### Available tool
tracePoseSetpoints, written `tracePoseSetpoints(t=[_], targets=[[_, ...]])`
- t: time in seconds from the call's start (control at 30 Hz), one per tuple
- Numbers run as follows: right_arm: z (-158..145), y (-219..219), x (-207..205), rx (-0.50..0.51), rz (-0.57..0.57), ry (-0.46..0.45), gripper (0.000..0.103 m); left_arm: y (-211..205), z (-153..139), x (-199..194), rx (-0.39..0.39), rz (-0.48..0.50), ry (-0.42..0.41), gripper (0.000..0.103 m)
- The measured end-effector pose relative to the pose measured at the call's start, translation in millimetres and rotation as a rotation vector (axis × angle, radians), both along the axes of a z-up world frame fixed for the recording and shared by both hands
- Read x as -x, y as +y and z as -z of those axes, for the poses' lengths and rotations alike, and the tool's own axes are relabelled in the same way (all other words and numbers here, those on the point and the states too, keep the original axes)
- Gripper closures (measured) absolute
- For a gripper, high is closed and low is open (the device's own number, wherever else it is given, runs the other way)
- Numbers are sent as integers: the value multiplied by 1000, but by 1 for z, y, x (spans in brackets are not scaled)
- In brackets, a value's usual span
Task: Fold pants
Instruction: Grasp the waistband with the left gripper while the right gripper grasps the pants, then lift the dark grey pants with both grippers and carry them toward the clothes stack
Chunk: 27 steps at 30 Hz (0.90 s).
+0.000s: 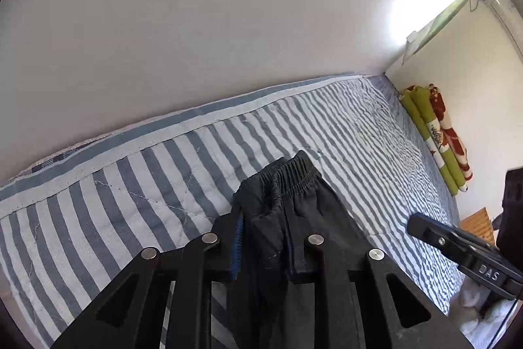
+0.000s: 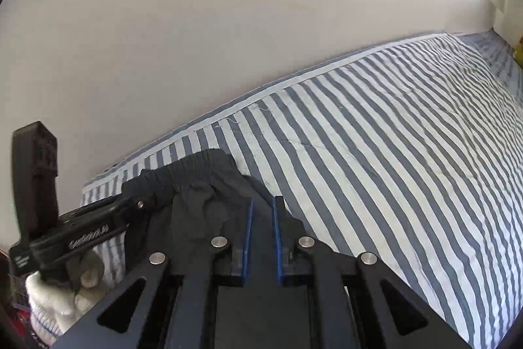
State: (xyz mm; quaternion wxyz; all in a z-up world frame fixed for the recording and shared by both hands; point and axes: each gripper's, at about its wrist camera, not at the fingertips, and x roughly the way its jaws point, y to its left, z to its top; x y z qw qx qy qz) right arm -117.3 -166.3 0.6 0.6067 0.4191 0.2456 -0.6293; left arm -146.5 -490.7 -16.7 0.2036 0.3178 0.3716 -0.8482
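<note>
Two wrist-camera views look down at a bed (image 1: 108, 185) covered in a blue-and-white striped quilt, pushed against a plain pale wall.

In the left wrist view, dark pants (image 1: 287, 211) fill the lower centre of the frame, their gathered elastic waistband pointing toward the wall. The left gripper (image 1: 264, 254) has its jaws clamped on a bunched fold of the fabric, with a blue pad edge showing against the cloth. At the right edge of the same frame the right gripper (image 1: 421, 223) reaches in from the side, well apart from the pants.

In the right wrist view, the right gripper's blue pads (image 2: 249, 237) stand almost together with only a narrow gap, and dark cloth appears to run between them, so the jaws look clamped on the pants. A white-gloved hand (image 2: 52, 303) shows at lower left.

Risk, as a judgement: each grip catches only a small bunch of slippery cloth, so a layer could slide free when lifted, leaving the fold crooked. The waistband could also twist if the two hands move unevenly.

Room: the quilt lies open toward the right in both frames. The wall closes off the top, and rolled green and red bedding (image 1: 438, 133) sits at upper right in the left view.
</note>
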Motion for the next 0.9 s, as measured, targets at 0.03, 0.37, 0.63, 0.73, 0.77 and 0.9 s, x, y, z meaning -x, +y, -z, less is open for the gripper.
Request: tracePoseSetpoints(t=[0.03, 0.37, 0.63, 0.73, 0.77, 0.9], targets=[[-11, 18, 10, 8, 25, -25, 93, 5, -7, -1, 2, 8, 14, 86], [-88, 309, 42, 31, 389, 28, 93, 135, -102, -27, 182, 233, 129, 87], [-121, 516, 49, 110, 735, 27, 93, 358, -155, -20, 197, 585, 209, 87], [-128, 570, 40, 131, 808, 14, 93, 465, -154, -7, 162, 750, 198, 87], [-129, 587, 40, 142, 833, 8, 93, 501, -149, -7, 152, 800, 186, 87], [-132, 654, 33, 160, 897, 11, 93, 635, -103, -13, 115, 991, 91, 87]])
